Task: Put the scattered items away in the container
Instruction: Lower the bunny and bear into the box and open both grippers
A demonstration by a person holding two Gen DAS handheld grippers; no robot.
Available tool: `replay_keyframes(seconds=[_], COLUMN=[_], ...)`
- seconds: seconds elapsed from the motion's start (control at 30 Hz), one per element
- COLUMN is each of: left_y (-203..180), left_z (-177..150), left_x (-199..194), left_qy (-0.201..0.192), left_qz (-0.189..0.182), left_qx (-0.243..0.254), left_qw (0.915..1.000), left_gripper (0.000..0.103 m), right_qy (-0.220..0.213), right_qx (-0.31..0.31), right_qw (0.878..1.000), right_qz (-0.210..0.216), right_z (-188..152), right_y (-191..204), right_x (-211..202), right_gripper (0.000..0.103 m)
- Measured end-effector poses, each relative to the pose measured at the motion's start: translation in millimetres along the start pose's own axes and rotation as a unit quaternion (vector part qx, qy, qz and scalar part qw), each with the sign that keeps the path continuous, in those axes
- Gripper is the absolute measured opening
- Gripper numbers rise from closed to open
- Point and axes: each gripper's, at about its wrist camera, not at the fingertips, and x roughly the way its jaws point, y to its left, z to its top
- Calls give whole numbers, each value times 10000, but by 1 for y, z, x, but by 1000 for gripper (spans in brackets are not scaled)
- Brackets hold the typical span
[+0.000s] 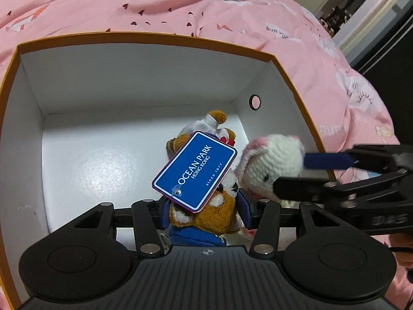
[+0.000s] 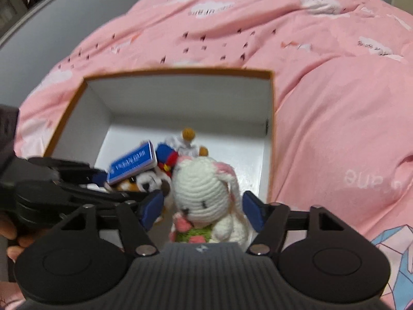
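An open box (image 1: 144, 38) with orange rim and white inside sits on the bed; it also shows in the right wrist view (image 2: 180, 73). My left gripper (image 1: 206, 213) is shut on a brown plush toy (image 1: 216, 214) with a blue Ocean Park tag (image 1: 195, 170), held over the box's inside. My right gripper (image 2: 204, 210) is open, its blue pads (image 2: 254, 210) apart on either side of a white crocheted bunny (image 2: 200, 193). In the left wrist view the bunny (image 1: 271, 165) sits between the right gripper's fingers (image 1: 327, 161) beside the plush toy.
A pink printed duvet (image 2: 322, 103) surrounds the box. A dark doorway and furniture (image 1: 382, 25) lie at the far right of the left view. A grey wall or bed edge (image 2: 38, 33) runs along the left of the right view.
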Motion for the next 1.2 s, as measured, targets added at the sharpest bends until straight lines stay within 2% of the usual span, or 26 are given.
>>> replay_keyframes(seconds=[0.2,0.3,0.43,0.57,0.73,0.8,0.83,0.87,1.03,1.13,1.2], left_y=[-11,-20,-26,-19,-28,-33,-34,-33,-32,-32,-30], left_z=[1,-1,-1,1,-1,-1,-1,-1,3,-1,-3], left_x=[16,20,25,22,8,9,10,11,14,16,15], left_qy=[181,167,346,500,470,486,508,526,501,455,419], left_qz=[271,366,507,451,503,505,500,515,380,355,358], left_qx=[-38,-58,-96,-173,152,234,231,212,140,149,130], left_qw=[9995,9992,9981,9976,9975,9973,9972,9971,9979,9982,9984], left_gripper=[59,59,61,68,72,62,50,47,43,50,50], right_qy=[-526,-705,-803,-854,-862,-885,-890,-892,-832,-809,-794], right_qx=[318,439,659,720,754,749,743,732,635,609,663], right_qw=[9981,9965,9945,9937,9934,9932,9933,9933,9945,9949,9946], right_qz=[24,-134,-115,-111,-65,-47,-41,-32,-42,-39,-19], right_z=[-5,-11,-17,-20,-23,-24,-24,-24,-23,-28,-32], right_y=[-11,-17,-26,-29,-30,-29,-29,-29,-26,-23,-23], right_x=[-25,-32,-36,-36,-35,-36,-36,-37,-38,-36,-35], right_gripper=[73,73,73,73,73,73,73,73,73,73,73])
